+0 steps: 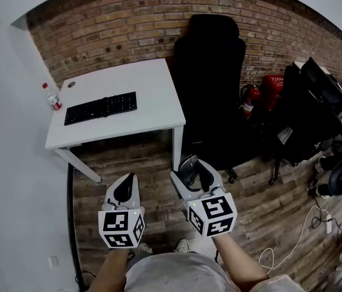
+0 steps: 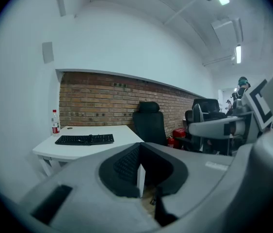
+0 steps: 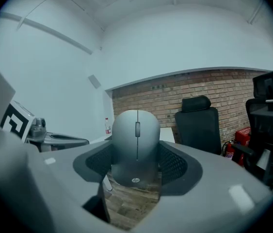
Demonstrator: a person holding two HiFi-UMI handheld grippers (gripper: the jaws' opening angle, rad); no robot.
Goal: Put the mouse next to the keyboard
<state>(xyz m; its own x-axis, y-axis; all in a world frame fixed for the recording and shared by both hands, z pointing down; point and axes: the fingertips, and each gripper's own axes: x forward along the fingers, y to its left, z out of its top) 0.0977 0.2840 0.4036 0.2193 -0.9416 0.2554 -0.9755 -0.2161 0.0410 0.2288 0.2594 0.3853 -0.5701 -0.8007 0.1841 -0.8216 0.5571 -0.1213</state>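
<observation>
Two cautions: with the mouse (image 3: 136,135) pinched in the right claw (image 3: 137,160) and the left claw (image 2: 143,173) pressed together empty, carry it level to the counter (image 1: 152,81) far ahead, lowering it just beside the keyboard (image 1: 101,107).

Mouse (image 3: 136,147): smooth matt grey plastic, darker wheel, faint sheen on top. Right gripper (image 1: 196,174) & left gripper (image 1: 125,190): light grey matt plastic shells. Pads (image 3: 175,165) black, fine-ribbed, rubbery look. Cubes (image 1: 122,229): white faces w/ black printed squares, slight gloss. Desk (image 1: 152,84), upper left of head view: smooth white top, low sheen, white legs. Keyboard (image 1: 101,108): black matt plastic. Bottle (image 1: 53,100) at desk's left edge: clear plastic, red label & cap. Wall (image 1: 128,17) across top: rough red-brown brick, pale mortar. Floor (image 1: 152,169): wood planks, worn, uneven tone, matt. Chair (image 1: 210,72), centre top: black, matt, cloth or mesh – can't tell. Extinguisher (image 1: 249,102), right of centre: glossy red.
</observation>
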